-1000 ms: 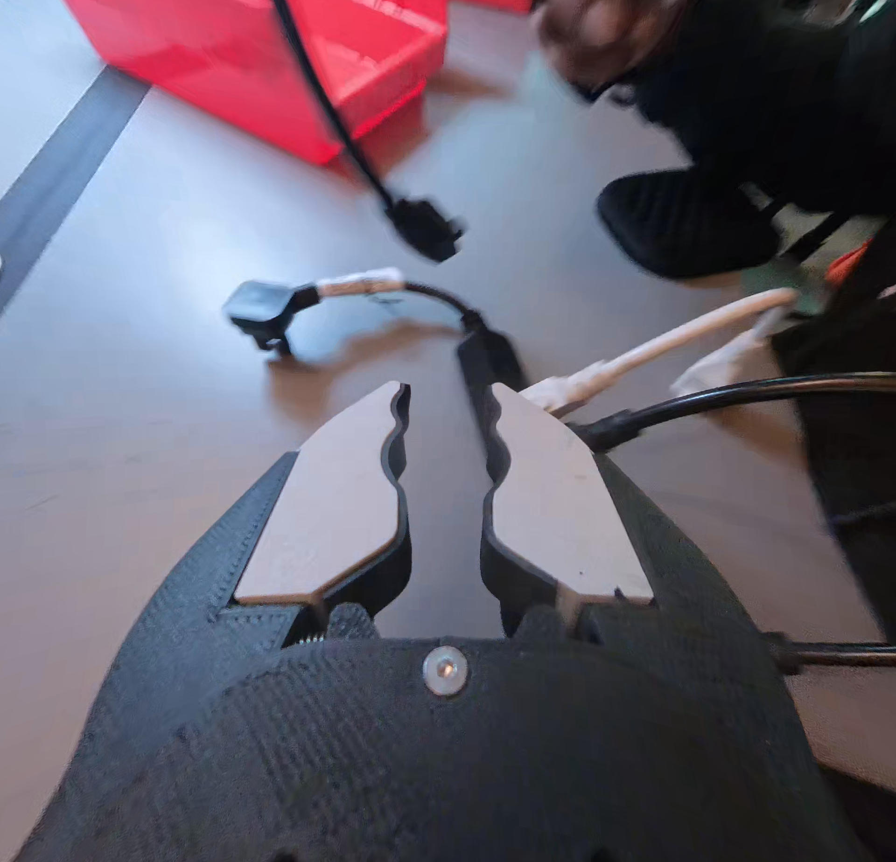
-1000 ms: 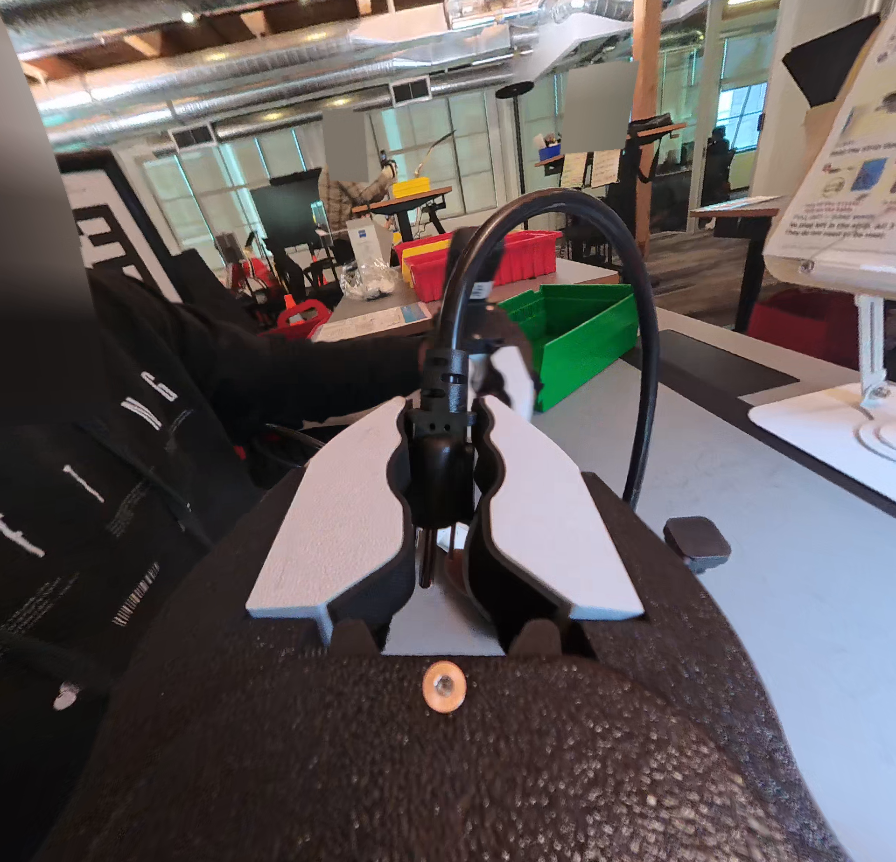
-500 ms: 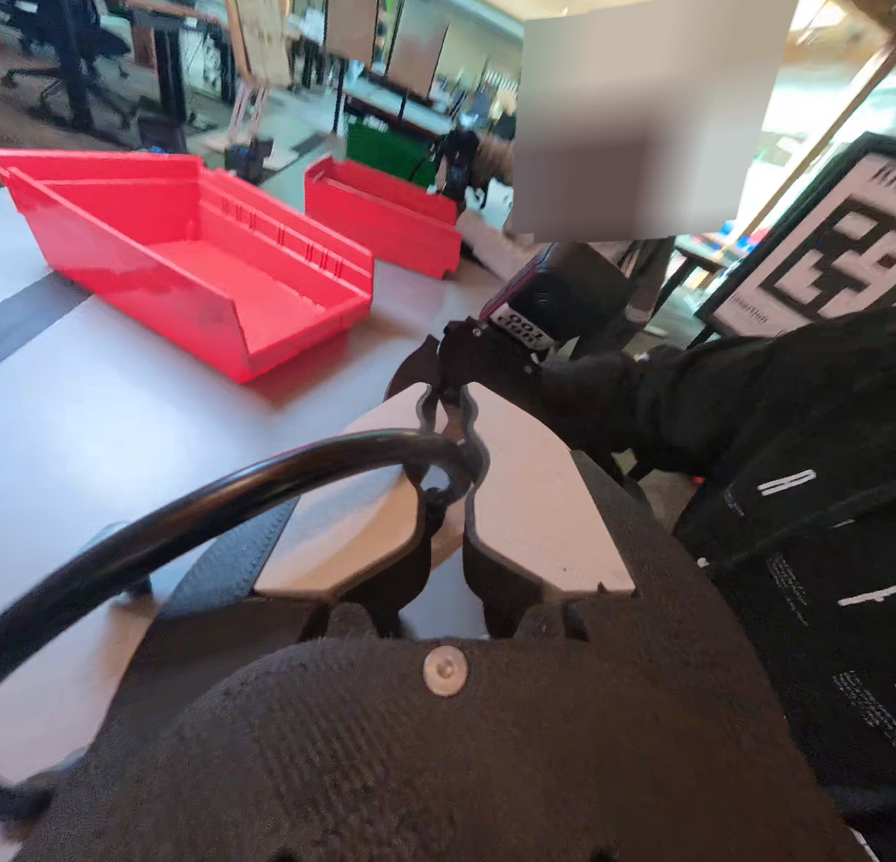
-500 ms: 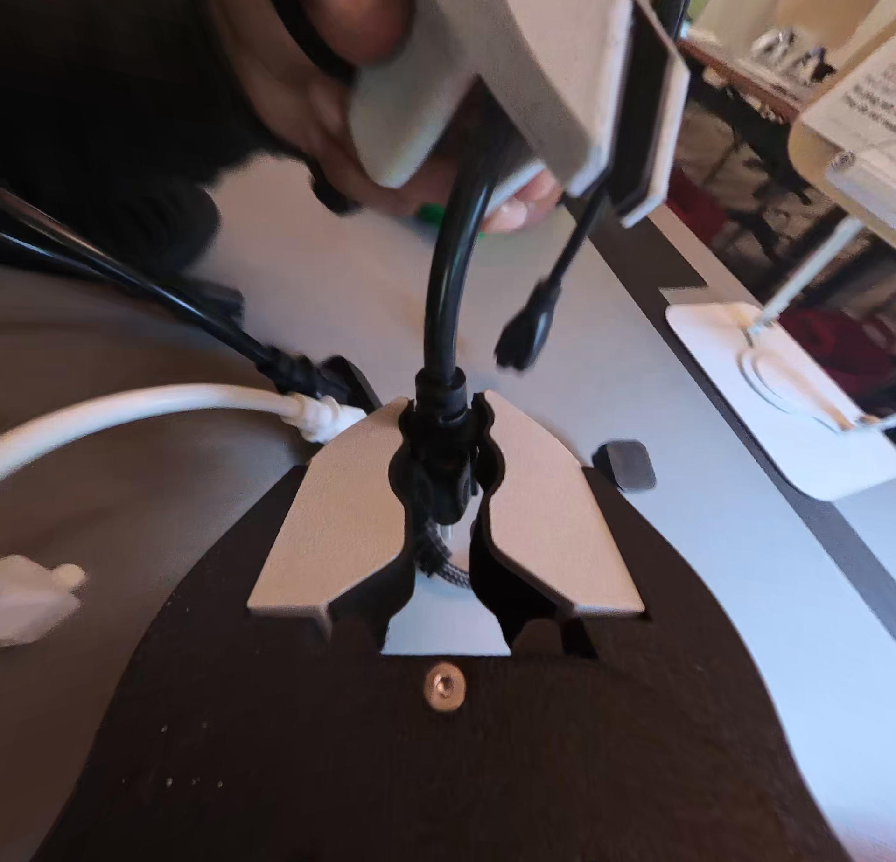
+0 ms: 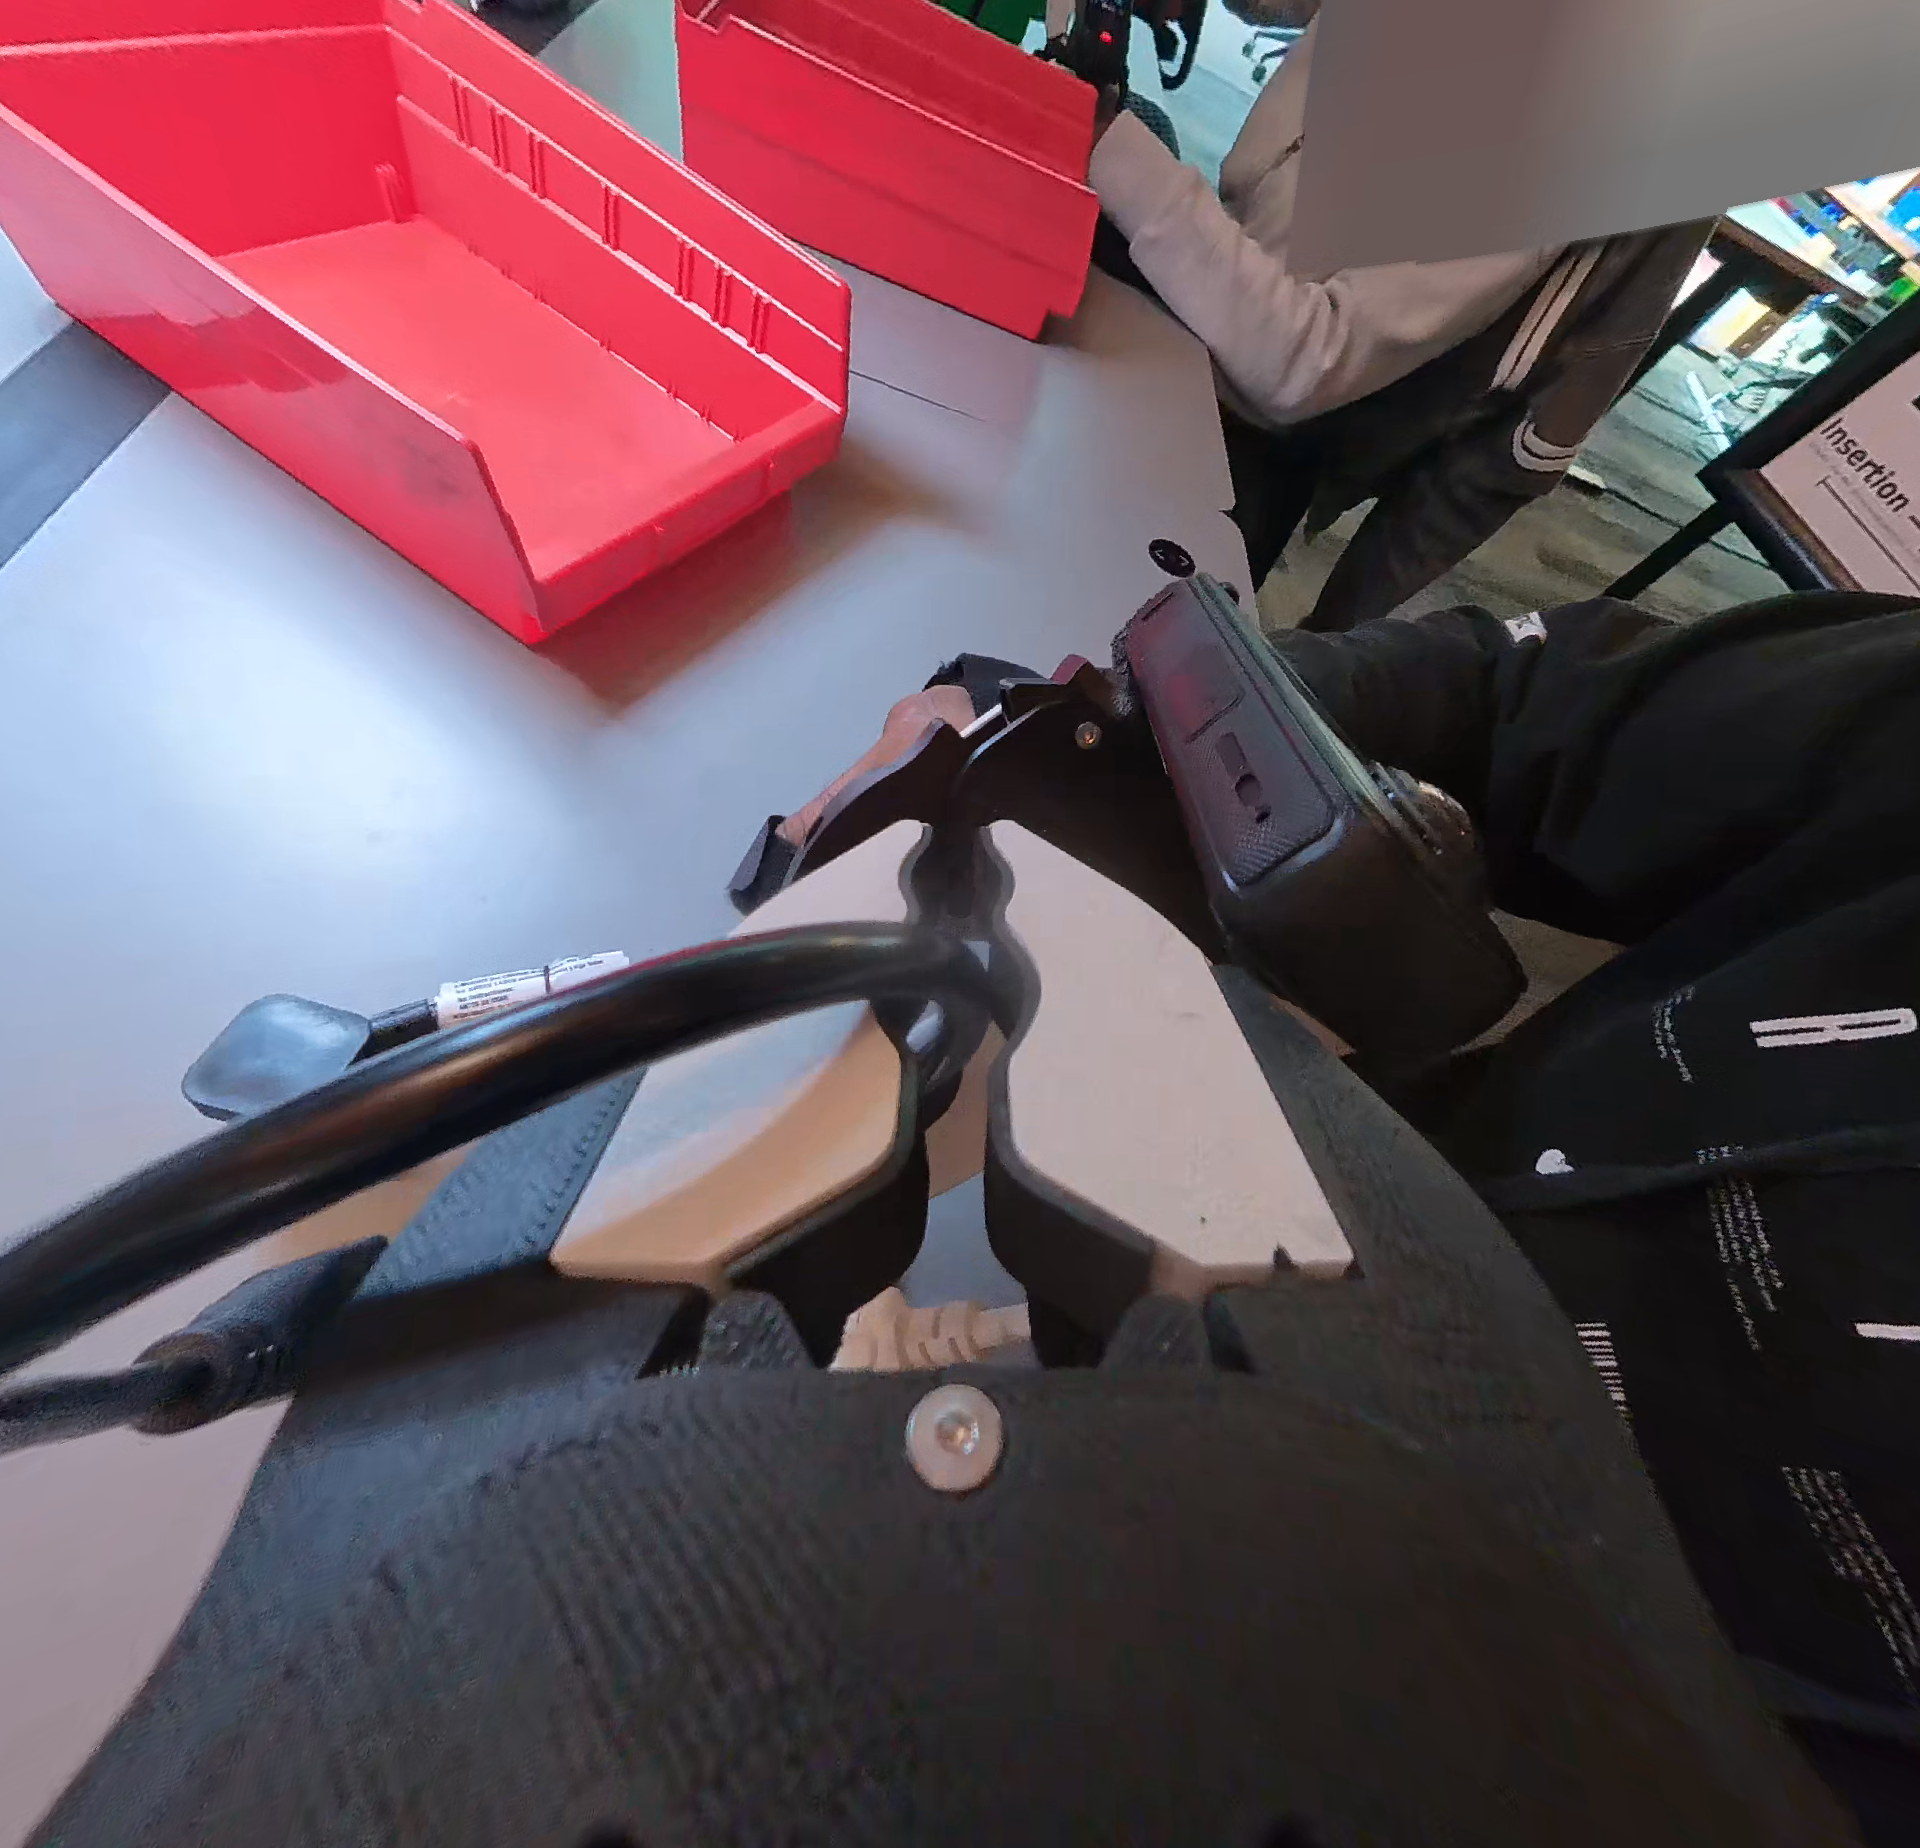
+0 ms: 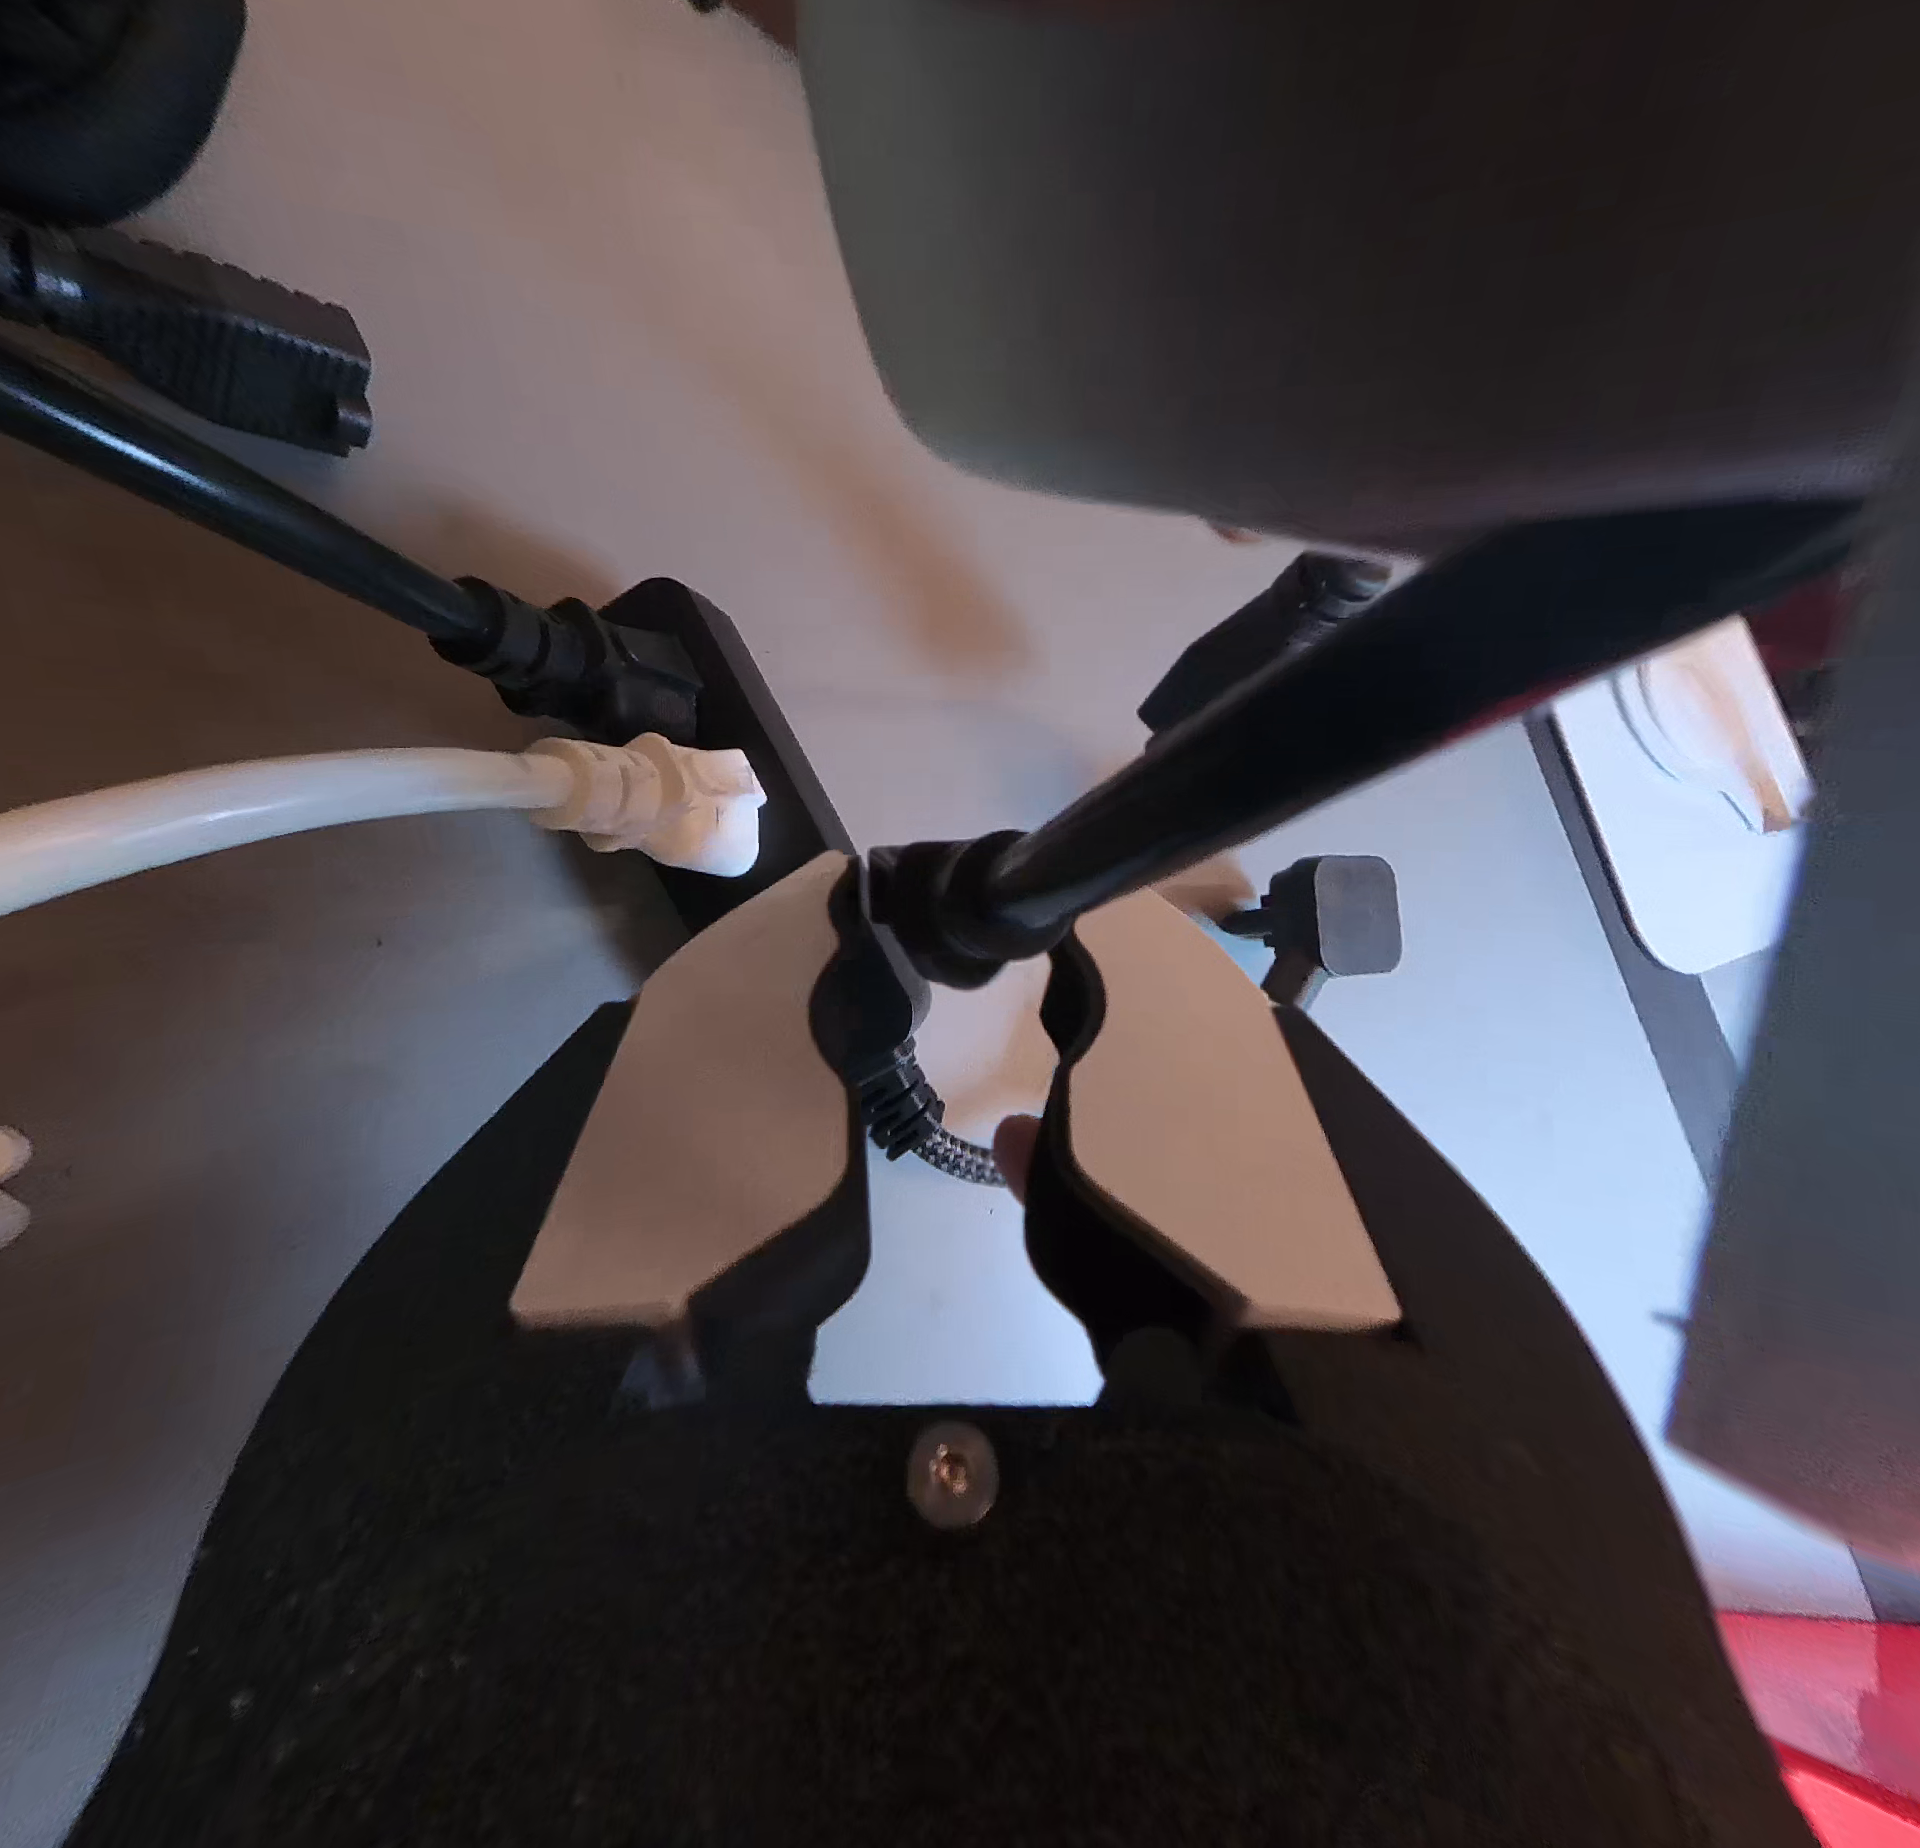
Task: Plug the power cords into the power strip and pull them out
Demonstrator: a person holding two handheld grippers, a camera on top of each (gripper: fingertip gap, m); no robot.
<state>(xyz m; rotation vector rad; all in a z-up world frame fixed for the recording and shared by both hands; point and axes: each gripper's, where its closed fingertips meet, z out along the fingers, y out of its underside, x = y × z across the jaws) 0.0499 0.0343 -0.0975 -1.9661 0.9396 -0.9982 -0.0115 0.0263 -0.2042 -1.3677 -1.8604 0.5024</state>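
Note:
In the right wrist view my right gripper [image 6: 961, 910] points down at the black power strip [image 6: 743, 702]. Its jaws are open. A black plug [image 6: 956, 920] stands between the pads at the strip's near end, with a gap on the right side. Its black cord [image 6: 1351, 718] runs up to my left gripper's finger [image 6: 1351, 240], which fills the top of that view. In the left wrist view my left gripper [image 5: 956, 863] is shut on this black cord [image 5: 520, 1050], which arcs away to the left. The right gripper's body [image 5: 1247, 790] is just ahead of it.
A black plug [image 6: 582, 655] and a white plug [image 6: 665, 801] sit in the strip. A flat grey plug [image 6: 1340, 915] lies to its right, a labelled plug [image 5: 270, 1050] to the left. Two red bins [image 5: 416, 323] [image 5: 883, 115] stand behind. A person [image 5: 1351, 323] stands at the table's far edge. Across from one pair of fingers to the other is roughly 12 cm.
My left gripper closed on the black cord. My right gripper swung down with the plug to the power strip, then opened its jaws off it.

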